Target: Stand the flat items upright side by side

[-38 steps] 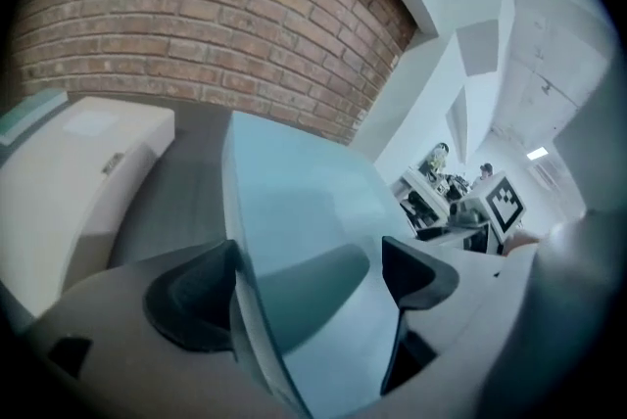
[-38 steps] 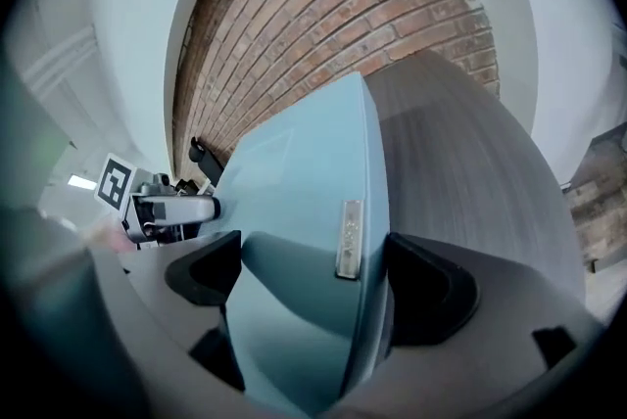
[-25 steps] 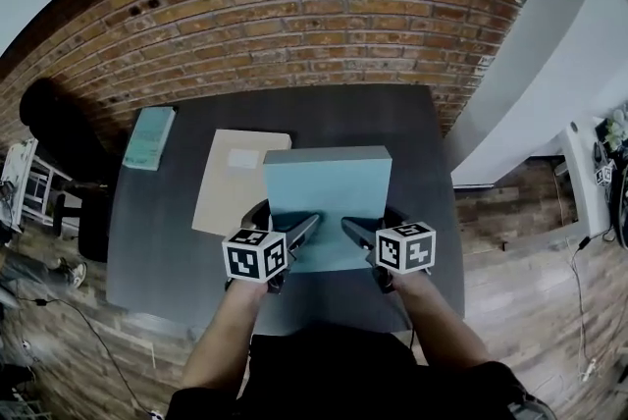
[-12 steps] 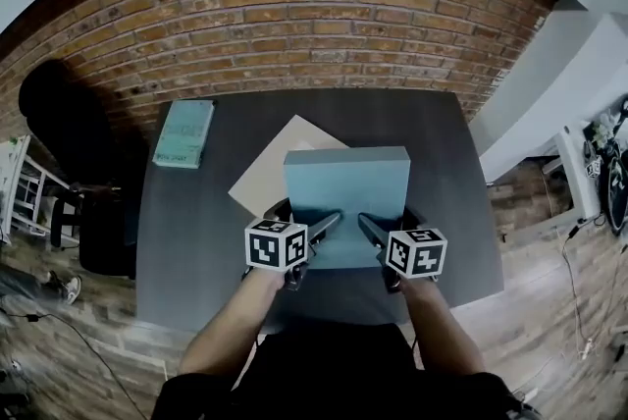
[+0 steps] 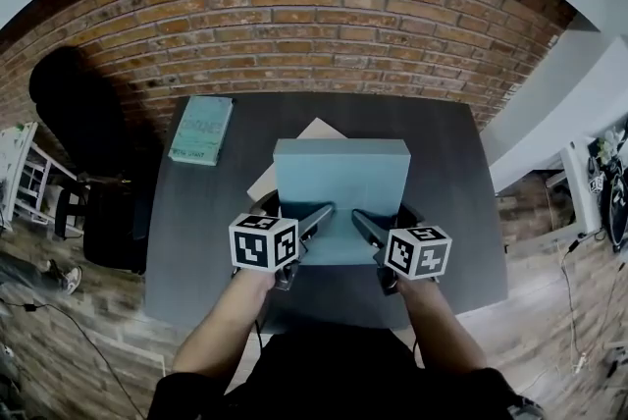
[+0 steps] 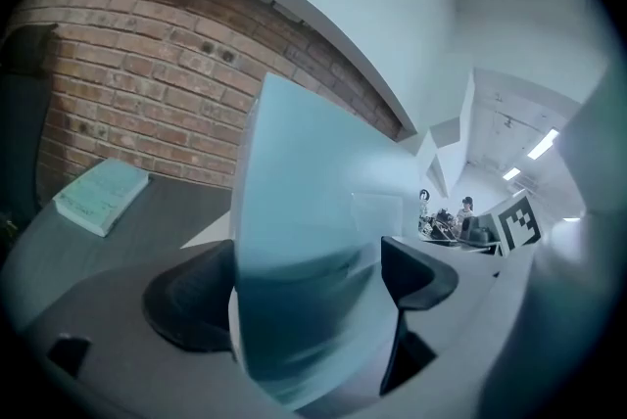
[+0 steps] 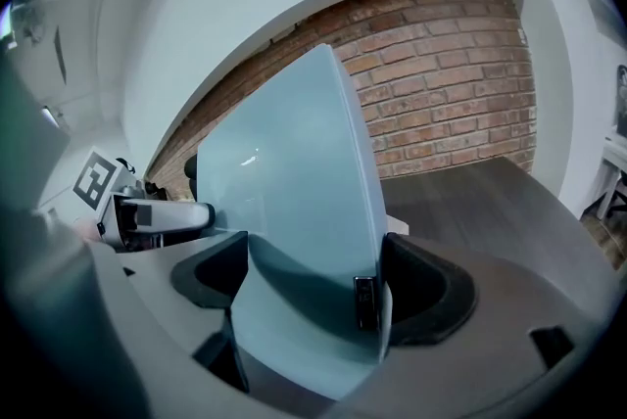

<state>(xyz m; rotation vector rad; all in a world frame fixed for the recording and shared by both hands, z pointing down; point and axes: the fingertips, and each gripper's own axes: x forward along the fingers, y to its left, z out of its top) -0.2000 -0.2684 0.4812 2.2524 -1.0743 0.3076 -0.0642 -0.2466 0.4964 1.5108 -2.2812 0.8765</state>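
A large light-blue flat box point(image 5: 341, 192) is held tilted up off the dark table point(image 5: 196, 241), its thick top edge toward the brick wall. My left gripper point(image 5: 312, 220) is shut on its near left part, and my right gripper point(image 5: 365, 224) is shut on its near right part. The box point(image 6: 304, 211) fills the gap of the left gripper point(image 6: 304, 280) in the left gripper view. It also sits between the pads of the right gripper point(image 7: 313, 285), where the box point(image 7: 294, 202) rises steeply. A tan envelope point(image 5: 316, 129) lies flat, mostly hidden behind the box. A teal book point(image 5: 201, 129) lies flat at the far left.
A brick wall point(image 5: 314, 26) runs along the table's far edge. A black chair point(image 5: 83, 124) stands left of the table. Bare tabletop shows to the right of the box point(image 5: 451, 183). Wooden floor surrounds the table.
The blue box now covers more of the tan envelope, which looks turned, with only a corner and an edge showing. Both grippers have kept their hold.
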